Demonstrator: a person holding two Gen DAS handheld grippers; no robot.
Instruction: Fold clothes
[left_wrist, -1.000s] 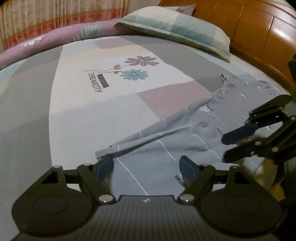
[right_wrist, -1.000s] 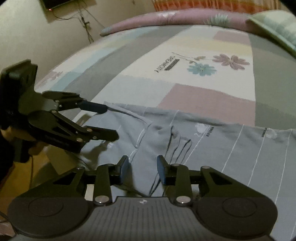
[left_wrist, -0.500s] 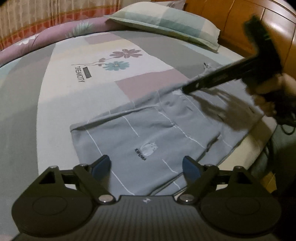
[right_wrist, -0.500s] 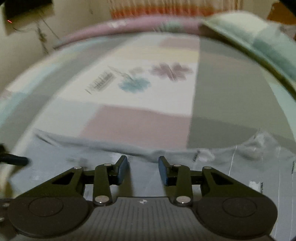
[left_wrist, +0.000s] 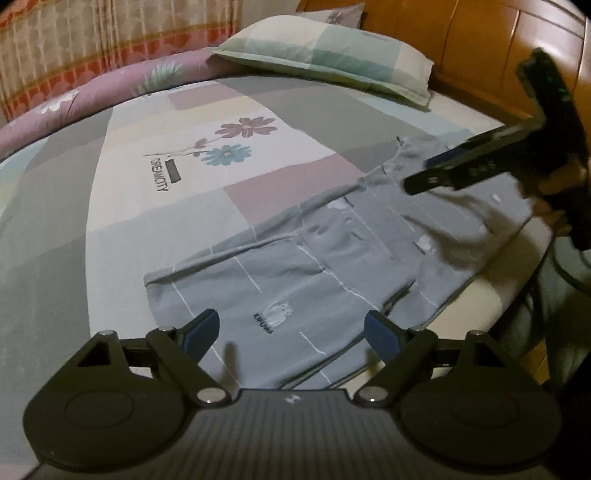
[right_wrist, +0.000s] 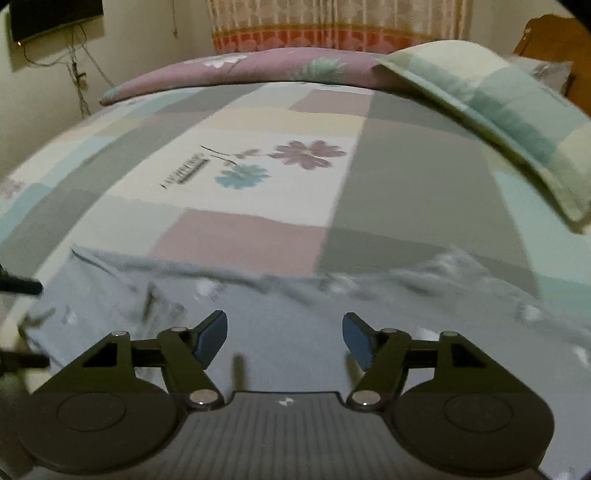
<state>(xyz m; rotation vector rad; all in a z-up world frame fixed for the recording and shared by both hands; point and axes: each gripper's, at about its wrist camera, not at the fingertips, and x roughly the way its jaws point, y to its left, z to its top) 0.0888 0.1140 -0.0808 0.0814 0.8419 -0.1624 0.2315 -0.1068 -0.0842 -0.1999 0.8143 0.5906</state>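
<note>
Garment (left_wrist: 295, 280) lies along bed (left_wrist: 92, 258) edge; left tool (left_wrist: 291, 332) wide, right tool (right_wrist: 284, 336) opening, both empty.

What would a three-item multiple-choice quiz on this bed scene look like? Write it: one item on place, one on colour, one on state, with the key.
1. Where does the grey garment lie?
A. Near the bed's edge closest to the grippers
B. On the pillow
C. Over the headboard

2. What colour are the left gripper finger pads?
A. Red
B. Blue
C. White

3. What is between the right gripper fingers?
A. A bunched fold of cloth
B. A sock
C. Nothing; its jaws are opening above the cloth

Key: A, the garment is spread along the near side of the patchwork sheet, far from the checked pillow; B, both pads show dark blue; C, the pads stand apart with flat cloth only behind them.
</note>
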